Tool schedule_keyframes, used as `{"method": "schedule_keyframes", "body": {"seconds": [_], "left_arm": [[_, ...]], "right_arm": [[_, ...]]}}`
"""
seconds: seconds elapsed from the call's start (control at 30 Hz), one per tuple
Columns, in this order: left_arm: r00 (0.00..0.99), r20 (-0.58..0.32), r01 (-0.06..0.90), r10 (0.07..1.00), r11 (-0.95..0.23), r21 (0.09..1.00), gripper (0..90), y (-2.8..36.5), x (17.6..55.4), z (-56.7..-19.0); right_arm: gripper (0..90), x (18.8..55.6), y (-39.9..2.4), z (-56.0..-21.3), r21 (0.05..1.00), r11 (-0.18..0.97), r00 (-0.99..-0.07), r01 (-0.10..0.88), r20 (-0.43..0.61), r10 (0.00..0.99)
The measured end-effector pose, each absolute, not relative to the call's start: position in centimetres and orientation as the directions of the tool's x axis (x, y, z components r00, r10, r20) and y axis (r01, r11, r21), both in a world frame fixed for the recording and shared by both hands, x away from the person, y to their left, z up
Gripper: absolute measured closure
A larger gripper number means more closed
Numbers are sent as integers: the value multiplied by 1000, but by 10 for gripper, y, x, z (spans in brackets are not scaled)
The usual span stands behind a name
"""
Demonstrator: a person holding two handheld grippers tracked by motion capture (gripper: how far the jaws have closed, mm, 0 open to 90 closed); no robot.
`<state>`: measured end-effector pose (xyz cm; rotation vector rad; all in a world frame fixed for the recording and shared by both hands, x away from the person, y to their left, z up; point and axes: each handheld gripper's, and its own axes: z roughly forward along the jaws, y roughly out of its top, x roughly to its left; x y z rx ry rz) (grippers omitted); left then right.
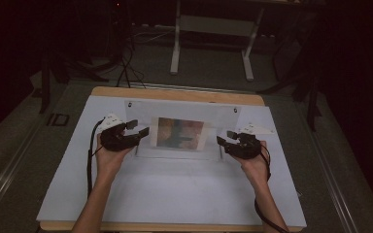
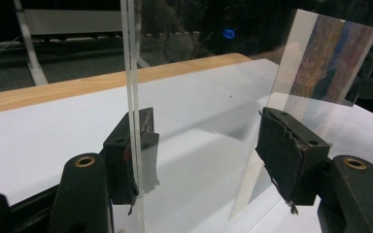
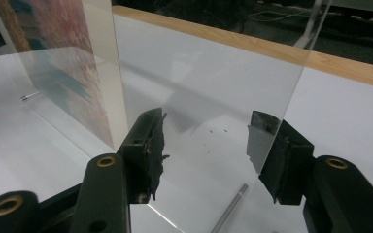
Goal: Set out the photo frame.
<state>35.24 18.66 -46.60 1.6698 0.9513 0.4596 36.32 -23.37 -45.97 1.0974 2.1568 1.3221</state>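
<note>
A clear acrylic picture stand (image 1: 223, 114) is upright on the white table, with a colourful picture (image 1: 179, 133) at its middle. My left gripper (image 1: 138, 127) is at the stand's left end, jaws wide apart. In the left gripper view (image 2: 209, 145) the clear pane's edge (image 2: 132, 73) runs just beside one pad, and the picture sheet (image 2: 330, 58) stands by the other. My right gripper (image 1: 226, 138) is open at the stand's right end. In the right gripper view (image 3: 206, 145) the clear pane (image 3: 213, 82) stands between the jaws, with the picture (image 3: 53, 48) off to the left.
A white sheet (image 1: 175, 194) covers the wooden tabletop (image 1: 175, 94). A small metal pin (image 3: 228, 208) lies on it under the right gripper. Behind the table stand the white legs of another desk (image 1: 175, 48), in a dark room.
</note>
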Motion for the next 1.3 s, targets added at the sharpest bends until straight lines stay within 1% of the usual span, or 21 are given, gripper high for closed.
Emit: {"method": "schedule_keyframes", "body": {"seconds": [0.13, 0.23, 0.3, 0.37, 0.4, 0.53, 0.67, 0.83, 1.13, 1.23, 1.3], "left_arm": [[610, -158, 354, 777, -89, 931, 391, 188, 353, -466], [618, -166, 363, 768, -91, 928, 363, 188, 353, -466], [610, -163, 366, 776, -93, 926, 331, 189, 352, -466], [608, -163, 366, 777, -92, 926, 319, 192, 352, -466], [608, -163, 366, 777, -92, 926, 315, 192, 352, -466], [614, -178, 353, 769, -65, 934, 313, 205, 349, -461], [611, -195, 344, 767, -36, 938, 320, 215, 345, -456], [592, -176, 334, 787, -41, 942, 327, 225, 339, -448], [570, -146, 328, 808, -61, 943, 335, 236, 331, -437], [551, -124, 338, 825, -85, 937, 339, 239, 330, -436], [522, -106, 361, 847, -107, 926, 345, 241, 331, -438]], "right_arm": [[467, 365, -235, -461, 878, 252, -633, 408, 73, 771], [460, 365, -236, -462, 880, 248, -639, 405, 79, 765], [432, 365, -237, -463, 879, 249, -636, 406, 77, 768], [397, 366, -238, -463, 877, 252, -635, 408, 74, 769], [397, 366, -238, -463, 877, 252, -635, 408, 74, 769], [335, 369, -242, -464, 867, 274, -641, 417, 67, 764], [314, 368, -245, -459, 868, 281, -650, 409, 61, 757], [297, 367, -251, -453, 869, 282, -659, 406, 64, 750], [297, 366, -263, -447, 868, 290, -663, 404, 59, 746], [297, 367, -267, -446, 865, 292, -664, 407, 61, 745], [297, 367, -271, -446, 862, 300, -668, 409, 59, 742]]}}
